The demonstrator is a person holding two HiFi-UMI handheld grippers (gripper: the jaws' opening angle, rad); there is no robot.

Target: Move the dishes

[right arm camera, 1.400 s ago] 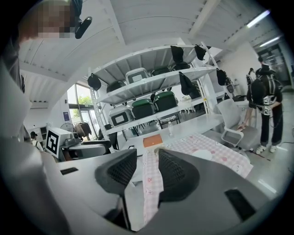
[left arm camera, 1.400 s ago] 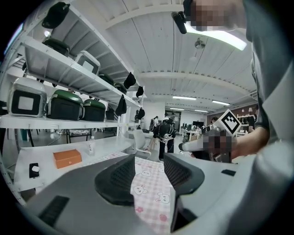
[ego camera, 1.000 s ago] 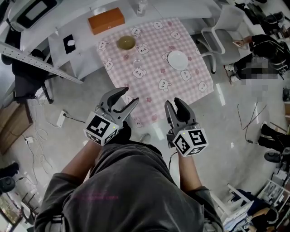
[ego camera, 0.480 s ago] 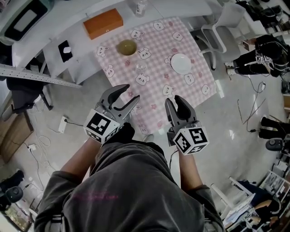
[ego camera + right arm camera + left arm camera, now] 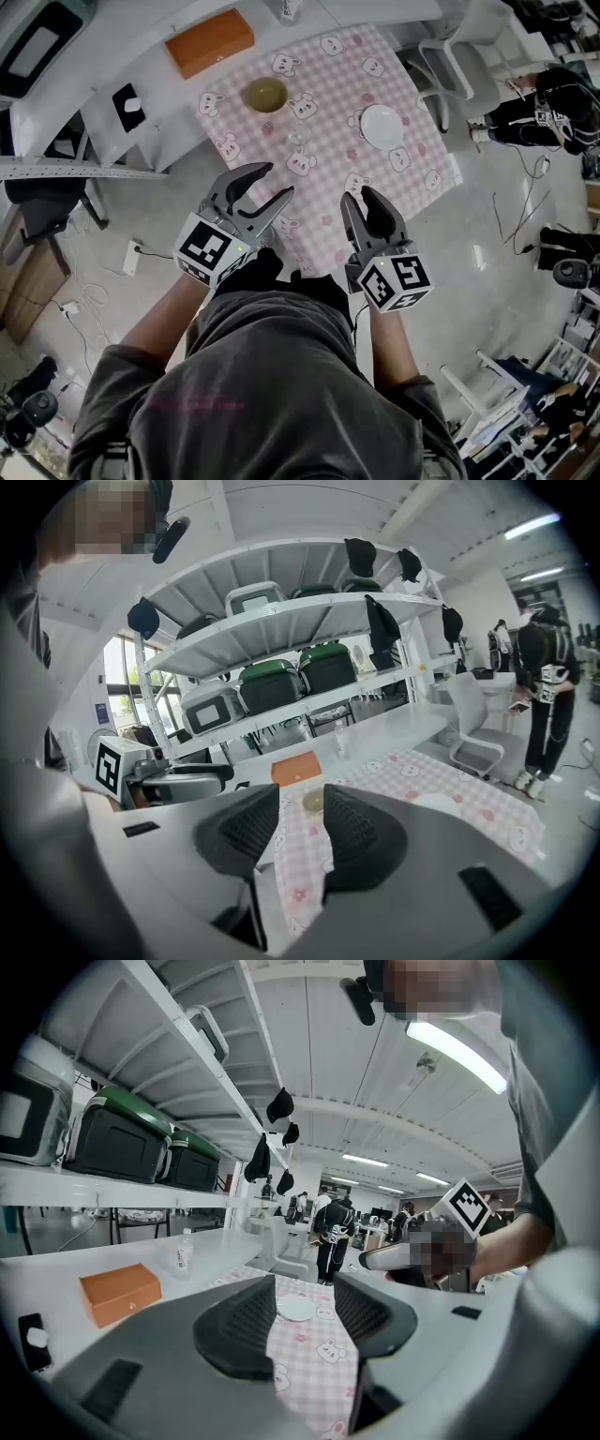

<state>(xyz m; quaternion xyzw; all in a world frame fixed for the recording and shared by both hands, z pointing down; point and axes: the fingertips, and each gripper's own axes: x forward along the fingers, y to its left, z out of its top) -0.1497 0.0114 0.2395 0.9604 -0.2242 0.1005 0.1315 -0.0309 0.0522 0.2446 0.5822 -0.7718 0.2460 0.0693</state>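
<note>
A pink checked tablecloth (image 5: 328,178) covers a table ahead of me. On it stand an olive bowl (image 5: 265,94), a white plate (image 5: 382,126) and a small clear glass (image 5: 298,138). My left gripper (image 5: 275,183) hangs open over the cloth's near edge, holding nothing. My right gripper (image 5: 360,197) is open beside it, also with nothing in it. In the left gripper view the plate (image 5: 297,1309) shows far off between the jaws. The bowl (image 5: 312,801) sits far off between the jaws in the right gripper view, with the plate (image 5: 436,802) to its right.
An orange box (image 5: 210,42) and a bottle (image 5: 289,9) sit on the white counter behind the table. A white chair (image 5: 441,56) stands at the table's right. A person (image 5: 553,108) is at the far right. Shelves with bins (image 5: 281,682) rise behind the counter.
The table has drawn nearer and shifted slightly in view as I step toward it. Both grippers stay open and held in front of my body.
</note>
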